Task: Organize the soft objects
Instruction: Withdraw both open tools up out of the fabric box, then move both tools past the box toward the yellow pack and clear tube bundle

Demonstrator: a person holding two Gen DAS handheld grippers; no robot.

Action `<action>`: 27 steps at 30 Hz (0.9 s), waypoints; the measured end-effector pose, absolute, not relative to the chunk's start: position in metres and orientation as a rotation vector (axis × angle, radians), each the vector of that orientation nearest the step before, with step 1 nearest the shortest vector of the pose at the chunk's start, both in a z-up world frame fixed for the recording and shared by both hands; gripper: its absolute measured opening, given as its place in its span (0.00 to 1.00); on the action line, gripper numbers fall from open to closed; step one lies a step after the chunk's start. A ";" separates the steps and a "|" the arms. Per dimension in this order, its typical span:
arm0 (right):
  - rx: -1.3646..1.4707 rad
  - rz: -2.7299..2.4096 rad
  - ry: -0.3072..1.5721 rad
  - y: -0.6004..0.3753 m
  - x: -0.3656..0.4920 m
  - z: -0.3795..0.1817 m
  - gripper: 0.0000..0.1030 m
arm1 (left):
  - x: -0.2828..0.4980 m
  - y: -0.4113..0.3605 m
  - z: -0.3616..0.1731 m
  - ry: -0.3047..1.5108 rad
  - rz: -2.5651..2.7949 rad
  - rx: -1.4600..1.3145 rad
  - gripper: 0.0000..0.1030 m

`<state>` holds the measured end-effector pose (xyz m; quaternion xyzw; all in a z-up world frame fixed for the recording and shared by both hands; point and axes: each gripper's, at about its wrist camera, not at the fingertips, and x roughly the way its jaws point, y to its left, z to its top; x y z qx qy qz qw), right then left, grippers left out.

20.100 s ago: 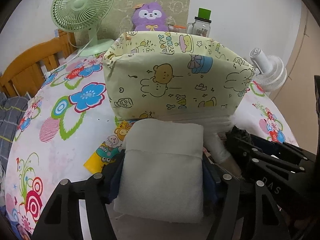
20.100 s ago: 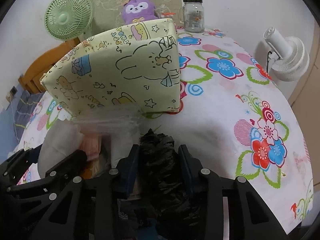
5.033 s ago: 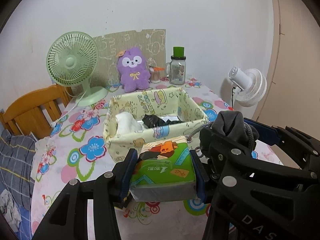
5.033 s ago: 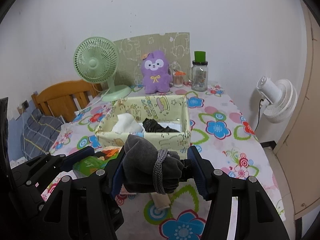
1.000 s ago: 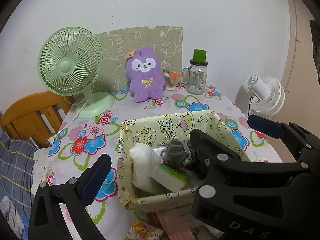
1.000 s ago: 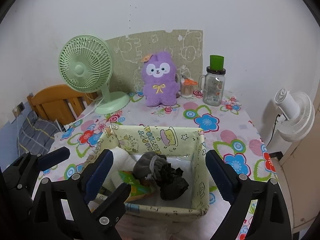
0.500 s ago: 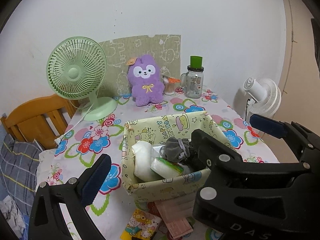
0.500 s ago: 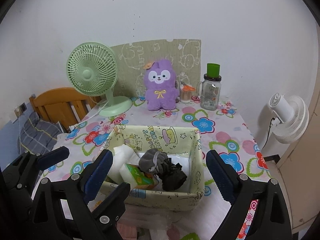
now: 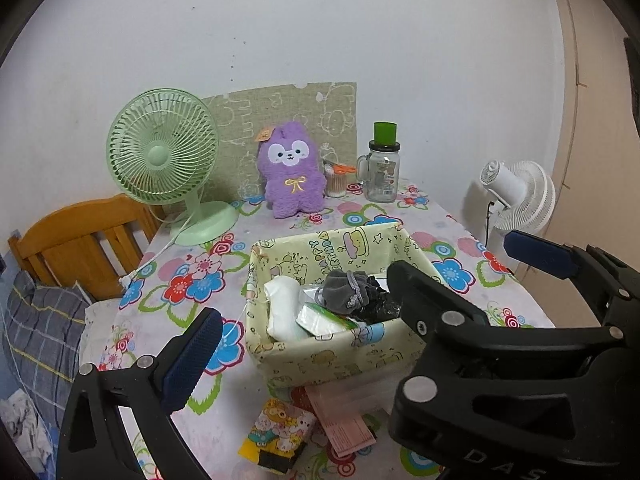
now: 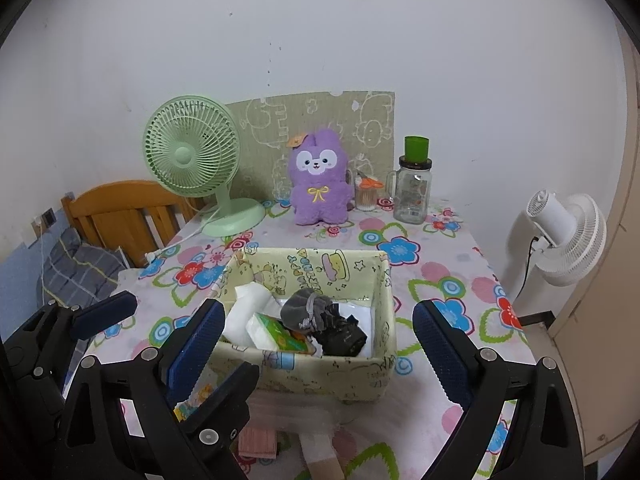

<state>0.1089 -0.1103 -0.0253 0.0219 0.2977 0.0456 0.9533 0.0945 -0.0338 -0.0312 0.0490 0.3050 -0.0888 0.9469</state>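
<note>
A pale yellow cartoon-print box [image 9: 332, 356] [image 10: 320, 376] stands mid-table. Inside it lie a white rolled cloth [image 9: 282, 312] [image 10: 244, 316], a green tissue pack [image 9: 324, 320] [image 10: 280, 334], a grey sock bundle [image 9: 344, 288] [image 10: 308, 312] and a black bag [image 9: 376, 306] [image 10: 342, 338]. My left gripper [image 9: 320, 360] hangs open and empty in front of the box; its right finger is hidden behind the right gripper's body. My right gripper [image 10: 318, 352] is wide open and empty, above the box's near side.
At the back stand a green fan [image 9: 164, 148], a purple plush [image 9: 292, 176] and a green-lidded jar [image 9: 382, 172]. A white fan [image 9: 520, 196] is off the right edge, a wooden chair [image 9: 80, 236] on the left. A cartoon packet [image 9: 276, 436] and a pink packet [image 9: 344, 424] lie before the box.
Both grippers have drawn back and up from the box, still open. Five seconds ago they held the tissue pack and the sock bundle; both now lie in the box.
</note>
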 end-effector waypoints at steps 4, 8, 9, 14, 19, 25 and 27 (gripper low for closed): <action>0.044 0.092 0.599 -0.110 0.101 -0.024 0.94 | 0.085 -0.033 -0.031 0.617 -0.180 0.097 1.00; 0.041 0.091 0.594 -0.109 0.092 -0.023 0.94 | 0.078 -0.032 -0.031 0.615 -0.175 0.091 1.00; 0.041 0.090 0.596 -0.109 0.090 -0.023 0.94 | 0.077 -0.032 -0.031 0.614 -0.173 0.092 1.00; 0.031 0.080 0.593 -0.107 0.080 -0.023 0.94 | 0.069 -0.031 -0.033 0.614 -0.174 0.087 1.00; 0.027 0.084 0.589 -0.105 0.073 -0.023 0.94 | 0.061 -0.028 -0.035 0.613 -0.177 0.079 1.00; 0.034 0.086 0.594 -0.102 0.065 -0.027 0.94 | 0.057 -0.026 -0.038 0.615 -0.166 0.080 1.00; 0.040 0.078 0.599 -0.101 0.064 -0.029 0.94 | 0.056 -0.025 -0.041 0.621 -0.161 0.078 1.00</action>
